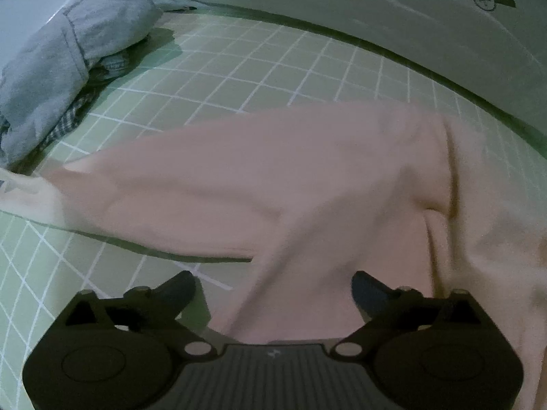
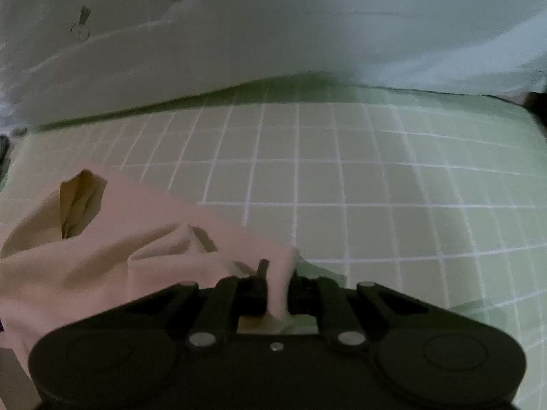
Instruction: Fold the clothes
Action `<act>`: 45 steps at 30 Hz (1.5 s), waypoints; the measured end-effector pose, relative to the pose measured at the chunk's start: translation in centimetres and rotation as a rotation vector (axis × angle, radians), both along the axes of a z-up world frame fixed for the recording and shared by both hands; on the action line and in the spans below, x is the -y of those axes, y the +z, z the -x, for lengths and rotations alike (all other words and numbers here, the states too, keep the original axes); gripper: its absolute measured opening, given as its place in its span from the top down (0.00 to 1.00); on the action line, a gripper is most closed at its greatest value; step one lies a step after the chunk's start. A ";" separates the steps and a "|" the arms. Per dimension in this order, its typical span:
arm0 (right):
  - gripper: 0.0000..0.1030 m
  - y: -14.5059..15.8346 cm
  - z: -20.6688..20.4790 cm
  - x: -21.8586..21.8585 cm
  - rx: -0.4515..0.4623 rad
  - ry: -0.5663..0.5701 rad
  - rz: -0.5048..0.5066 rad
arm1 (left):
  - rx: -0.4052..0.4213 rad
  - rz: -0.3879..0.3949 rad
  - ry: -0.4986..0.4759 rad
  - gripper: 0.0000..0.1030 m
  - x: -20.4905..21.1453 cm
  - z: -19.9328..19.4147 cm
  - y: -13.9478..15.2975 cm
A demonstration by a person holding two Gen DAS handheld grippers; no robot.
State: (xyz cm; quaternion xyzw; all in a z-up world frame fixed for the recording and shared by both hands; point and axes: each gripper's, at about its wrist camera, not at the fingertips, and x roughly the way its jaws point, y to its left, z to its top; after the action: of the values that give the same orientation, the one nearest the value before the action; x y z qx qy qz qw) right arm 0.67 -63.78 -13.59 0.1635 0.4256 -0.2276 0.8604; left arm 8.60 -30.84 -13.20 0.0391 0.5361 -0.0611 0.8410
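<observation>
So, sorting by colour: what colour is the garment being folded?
Pale pink garment, clearest in the left wrist view.

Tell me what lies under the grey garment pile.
A checked cloth pokes out beneath the grey garment pile, resting on the green grid mat. The rest underneath is covered.

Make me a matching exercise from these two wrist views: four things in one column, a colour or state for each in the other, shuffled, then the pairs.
Things:
1. left gripper
2. right gripper
3. heap of clothes
4. mat

Colour or state:
A. green with a white grid
B. grey, with checked cloth underneath
C. fingers wide apart over the pink garment
D. fingers pinching a fold of pink cloth

Pairs: 1-C, 2-D, 3-B, 4-A
</observation>
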 end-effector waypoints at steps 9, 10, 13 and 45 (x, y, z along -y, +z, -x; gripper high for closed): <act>0.89 6.7 10.9 -1.6 0.067 -0.259 0.354 | 0.005 -0.002 -0.003 0.00 0.2 0.2 -0.2; 0.87 6.2 11.1 -1.8 0.026 -0.214 0.340 | 0.005 -0.002 -0.002 0.00 0.2 0.2 -0.2; 0.71 3.7 12.1 -1.4 -0.021 -0.200 0.241 | 0.003 -0.002 -0.001 0.00 0.3 0.2 -0.2; 0.59 3.5 22.1 6.3 0.303 -0.723 0.034 | 0.004 -0.002 0.001 0.00 0.3 0.3 -0.3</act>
State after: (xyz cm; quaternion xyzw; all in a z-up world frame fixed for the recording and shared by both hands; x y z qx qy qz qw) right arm -21.46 -70.09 -10.07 0.3204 0.2050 -0.4964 0.7803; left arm 8.28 -31.13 -13.45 0.0399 0.5346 -0.0598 0.8420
